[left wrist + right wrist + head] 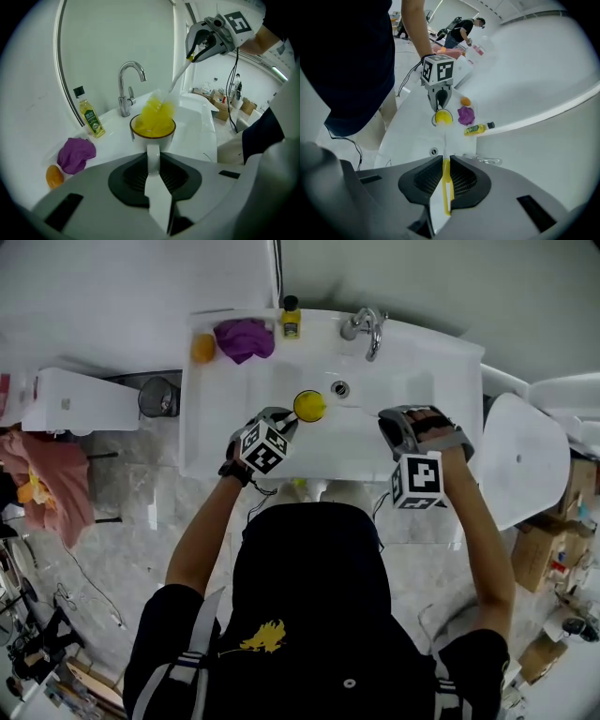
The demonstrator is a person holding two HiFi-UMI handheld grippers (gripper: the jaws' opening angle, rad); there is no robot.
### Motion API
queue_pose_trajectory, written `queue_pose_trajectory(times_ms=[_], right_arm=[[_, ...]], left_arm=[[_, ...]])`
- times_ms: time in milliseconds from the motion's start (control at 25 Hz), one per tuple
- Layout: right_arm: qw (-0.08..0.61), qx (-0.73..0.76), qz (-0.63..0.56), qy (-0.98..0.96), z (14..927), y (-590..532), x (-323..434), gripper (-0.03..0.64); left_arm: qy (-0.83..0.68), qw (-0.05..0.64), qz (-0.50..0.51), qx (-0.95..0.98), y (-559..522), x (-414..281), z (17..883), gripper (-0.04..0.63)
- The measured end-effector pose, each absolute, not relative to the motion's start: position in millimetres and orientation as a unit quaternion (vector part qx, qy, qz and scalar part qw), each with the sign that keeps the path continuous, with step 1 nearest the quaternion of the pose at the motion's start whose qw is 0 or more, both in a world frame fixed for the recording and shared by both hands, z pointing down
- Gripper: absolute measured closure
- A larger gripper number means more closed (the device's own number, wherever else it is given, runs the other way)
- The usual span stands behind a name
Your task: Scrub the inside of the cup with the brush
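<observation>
A white cup [309,406] hangs over the white sink [412,362], and my left gripper [289,418] is shut on its handle [153,151]. In the left gripper view the cup [153,132] is upright just past the jaws. The brush's yellow bristle head [157,112] sits inside the cup and sticks up above the rim. A pale stem [179,77] slants up from it to my right gripper [206,40]. That right gripper [446,168] is shut on the brush's yellow handle [446,185]. From its view the cup [442,117] lies straight ahead under the left gripper [439,96].
A chrome faucet [364,326] and a drain [340,388] lie behind the cup. On the sink's back left ledge are a yellow bottle [292,318], a purple cloth [244,337] and an orange object [202,347]. A dark bin [159,397] stands left of the sink.
</observation>
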State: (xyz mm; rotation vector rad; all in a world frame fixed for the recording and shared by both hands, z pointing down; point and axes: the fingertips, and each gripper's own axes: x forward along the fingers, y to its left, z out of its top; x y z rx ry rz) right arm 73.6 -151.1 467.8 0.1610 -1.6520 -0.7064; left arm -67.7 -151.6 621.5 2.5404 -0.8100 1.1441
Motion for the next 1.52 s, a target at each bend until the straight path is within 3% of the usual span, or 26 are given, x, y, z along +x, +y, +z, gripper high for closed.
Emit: queue_pose_trajectory(times_ms=[200, 640, 1120, 1520], right_arm=[[0.595, 0.124, -0.262, -0.75, 449.9, -157.7, 89.9, 0.546], [0.445, 0.264, -0.017, -0.856, 485.2, -156.8, 110.6, 0.595], [0.449, 0.293, 0.166, -0.828, 640.9, -155.2, 137.4, 0.594], [0.409, 0.344, 0.218, -0.816, 679.4, -170.8, 149.2, 0.594]], left_arm=[[-0.278, 0.116, 0.391, 0.87, -157.2, -70.0, 620.6, 0.525], [-0.307, 0.196, 0.299, 0.882, -173.8, -63.4, 606.3, 0.525], [-0.322, 0.274, 0.28, 0.862, -210.4, -44.0, 706.8, 0.525], [-0.3, 0.259, 0.276, 0.876, -243.7, 0.5, 762.2, 0.525]])
